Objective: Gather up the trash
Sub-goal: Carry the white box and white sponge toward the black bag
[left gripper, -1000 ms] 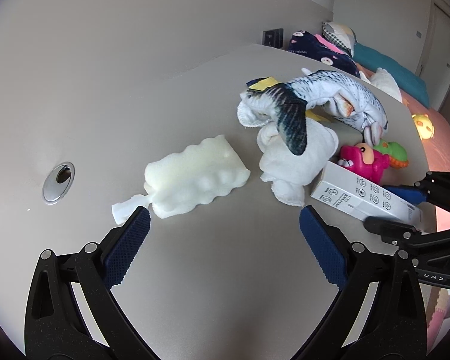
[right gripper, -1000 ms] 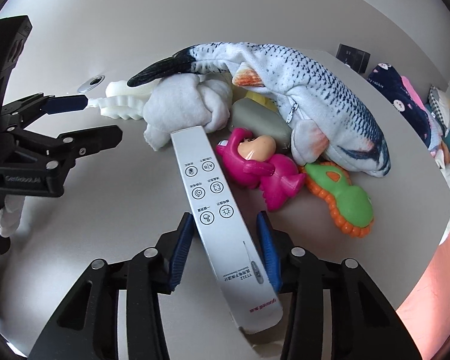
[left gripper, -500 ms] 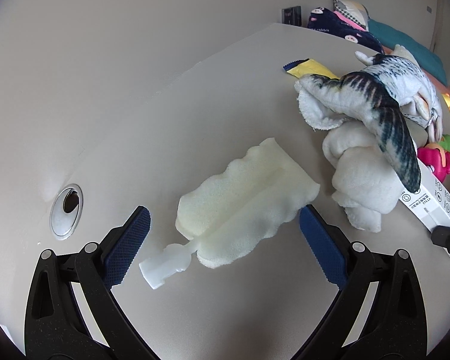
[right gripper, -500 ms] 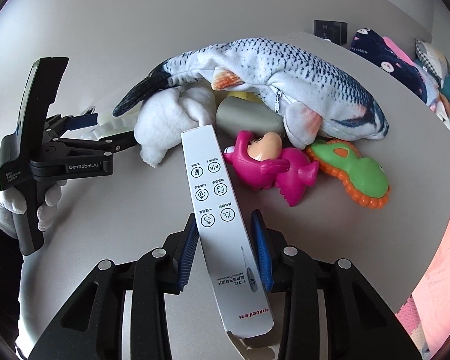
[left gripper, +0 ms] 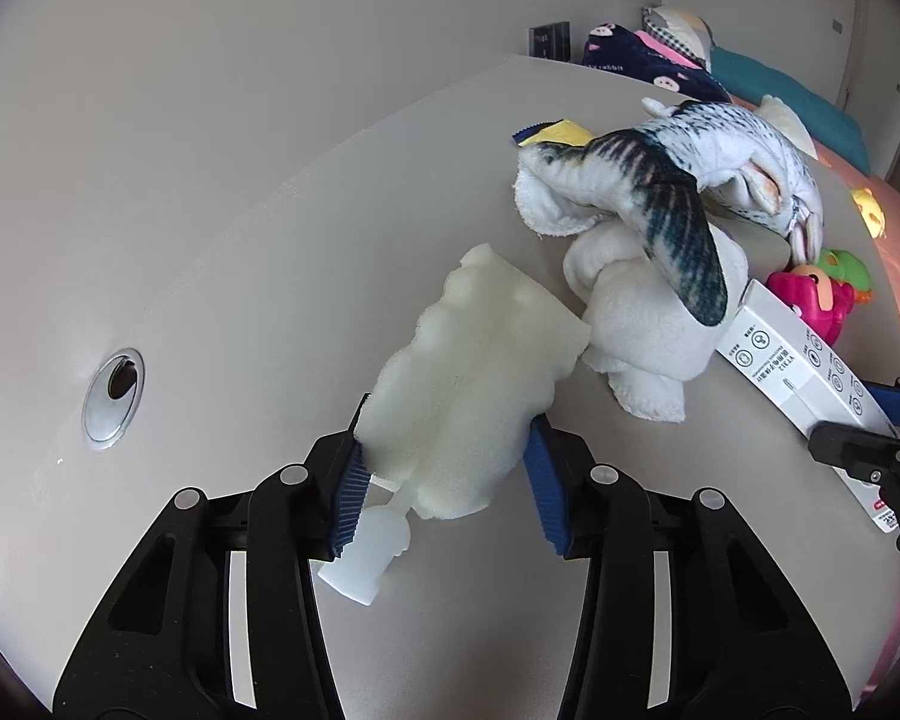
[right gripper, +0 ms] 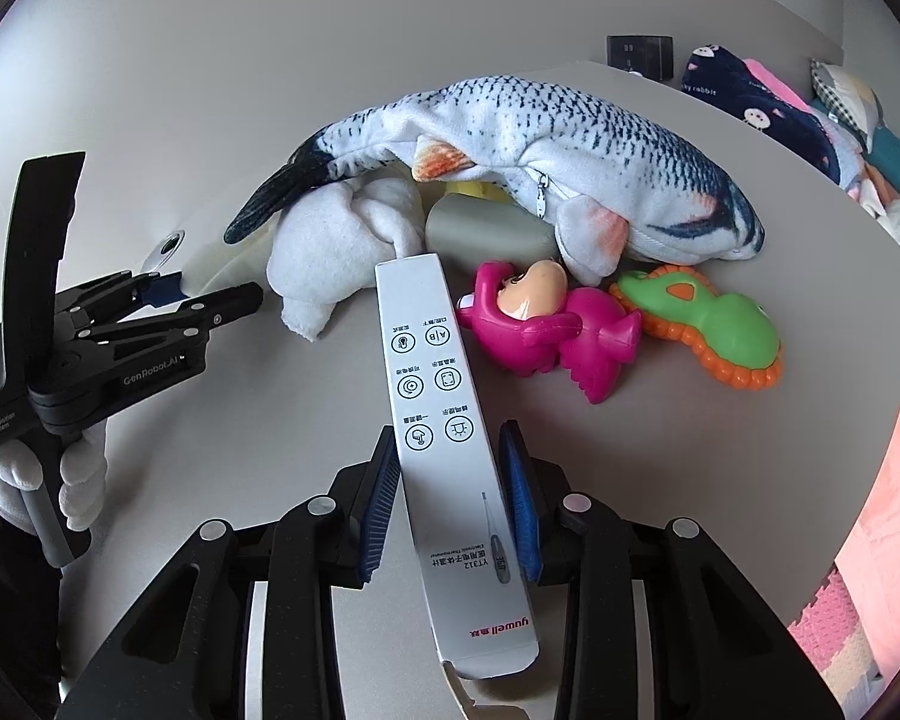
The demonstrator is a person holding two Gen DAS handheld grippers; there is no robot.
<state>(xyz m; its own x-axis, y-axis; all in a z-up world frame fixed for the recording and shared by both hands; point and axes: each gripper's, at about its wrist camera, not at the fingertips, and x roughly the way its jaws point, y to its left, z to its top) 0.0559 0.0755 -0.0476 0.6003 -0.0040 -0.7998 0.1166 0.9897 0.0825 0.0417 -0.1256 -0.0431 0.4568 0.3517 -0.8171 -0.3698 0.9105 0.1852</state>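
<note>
Both tongs are clamping trash: left gripper point(left gripper: 447, 471) squeezing a foam pad point(left gripper: 474, 384), right gripper point(right gripper: 450, 501) pinching a thermometer box point(right gripper: 444, 414).
I'm judging the foam light and squashy, the box thin and crushable; mid-body holds suit both.

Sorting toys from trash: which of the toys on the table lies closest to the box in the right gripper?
The pink doll, lying just right of the box; the green toy and plush fish sit farther off.

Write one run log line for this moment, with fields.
left hand-held gripper: shut on foam sponge | right hand-held gripper: shut on thermometer box | both on table
</note>
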